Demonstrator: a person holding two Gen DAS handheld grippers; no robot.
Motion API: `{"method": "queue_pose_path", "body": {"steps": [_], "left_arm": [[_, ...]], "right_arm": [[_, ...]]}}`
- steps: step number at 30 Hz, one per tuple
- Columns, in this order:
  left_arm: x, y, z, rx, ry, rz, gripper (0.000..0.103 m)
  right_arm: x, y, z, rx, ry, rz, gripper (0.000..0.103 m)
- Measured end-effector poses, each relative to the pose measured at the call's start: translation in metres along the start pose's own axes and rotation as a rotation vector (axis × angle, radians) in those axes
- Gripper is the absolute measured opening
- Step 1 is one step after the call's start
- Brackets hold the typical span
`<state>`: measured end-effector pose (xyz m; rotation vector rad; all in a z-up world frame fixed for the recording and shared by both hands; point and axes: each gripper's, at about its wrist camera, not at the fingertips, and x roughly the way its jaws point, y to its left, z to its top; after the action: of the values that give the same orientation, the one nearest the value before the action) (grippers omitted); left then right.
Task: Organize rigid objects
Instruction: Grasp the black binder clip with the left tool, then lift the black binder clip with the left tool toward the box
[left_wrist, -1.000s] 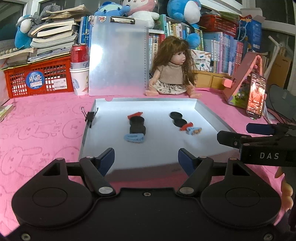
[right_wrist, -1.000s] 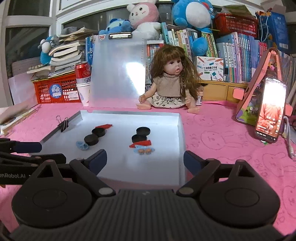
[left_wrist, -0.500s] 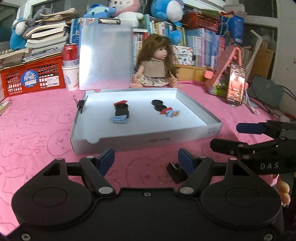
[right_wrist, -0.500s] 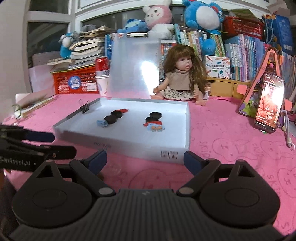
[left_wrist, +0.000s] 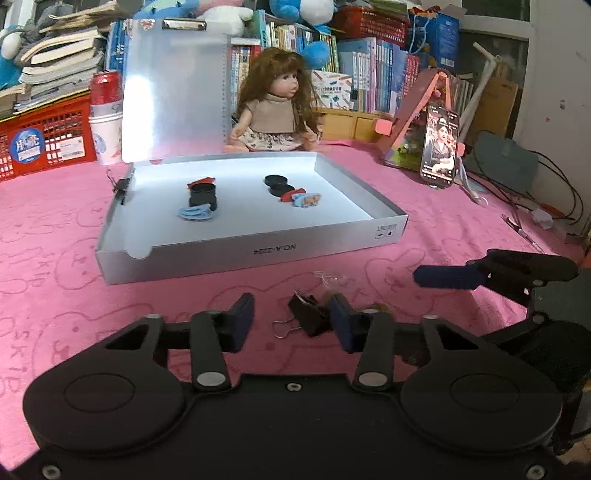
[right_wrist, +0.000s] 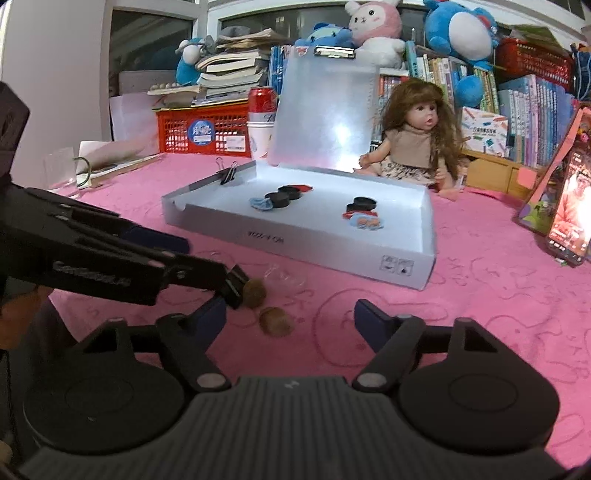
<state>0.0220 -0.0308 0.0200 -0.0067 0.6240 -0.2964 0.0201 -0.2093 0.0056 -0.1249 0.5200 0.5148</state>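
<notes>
The left gripper (left_wrist: 291, 323) is closing around the black binder clip (left_wrist: 306, 314) at lower centre, its pads not yet pressing. The right gripper (right_wrist: 290, 319) is closing, with a brown nut (right_wrist: 276, 322) between its jaws. The clip sits off-centre near one pad, so it may twist away.

A table covered in a pink cloth (left_wrist: 436, 229) printed with cartoon outlines. On it lie a shallow grey box tray (left_wrist: 258, 254), a black binder clip (left_wrist: 308, 314), two brown nut-like lumps (right_wrist: 275, 321), a seated doll (left_wrist: 275, 110), a propped phone (left_wrist: 439, 147), a red basket (left_wrist: 40, 144)
</notes>
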Motion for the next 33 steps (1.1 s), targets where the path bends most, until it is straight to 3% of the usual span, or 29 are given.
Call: {"method": "queue_pose_path", "body": {"steps": [6,9,11,15,27,31,33], "left_arm": [[0.022,-0.001,0.0,-0.014,0.05,-0.013,0.038],[0.026,-0.003,0.0,-0.007,0.036,0.006,0.038],[0.026,-0.004,0.001,-0.005,0.033,-0.001,0.02],[0.023,-0.008,0.001,0.041,0.027,0.031,0.017],[0.002,0.018,-0.008,0.031,0.03,0.088,0.018],[-0.008,0.023,-0.014,0.031,0.027,0.106,0.023],[-0.014,0.021,-0.017,0.045,0.021,0.12,0.035]], "right_arm": [[0.002,-0.001,-0.003,0.007,0.009,-0.013,0.076],[0.003,-0.002,-0.004,0.004,0.013,-0.032,0.076],[0.004,-0.003,-0.005,0.006,0.016,-0.04,0.076],[0.005,-0.005,-0.006,0.018,0.017,-0.05,0.076],[0.007,-0.006,-0.005,0.034,-0.003,-0.081,0.076],[0.007,-0.006,-0.005,0.035,-0.003,-0.086,0.076],[0.008,-0.006,-0.005,0.041,-0.004,-0.088,0.076]]}}
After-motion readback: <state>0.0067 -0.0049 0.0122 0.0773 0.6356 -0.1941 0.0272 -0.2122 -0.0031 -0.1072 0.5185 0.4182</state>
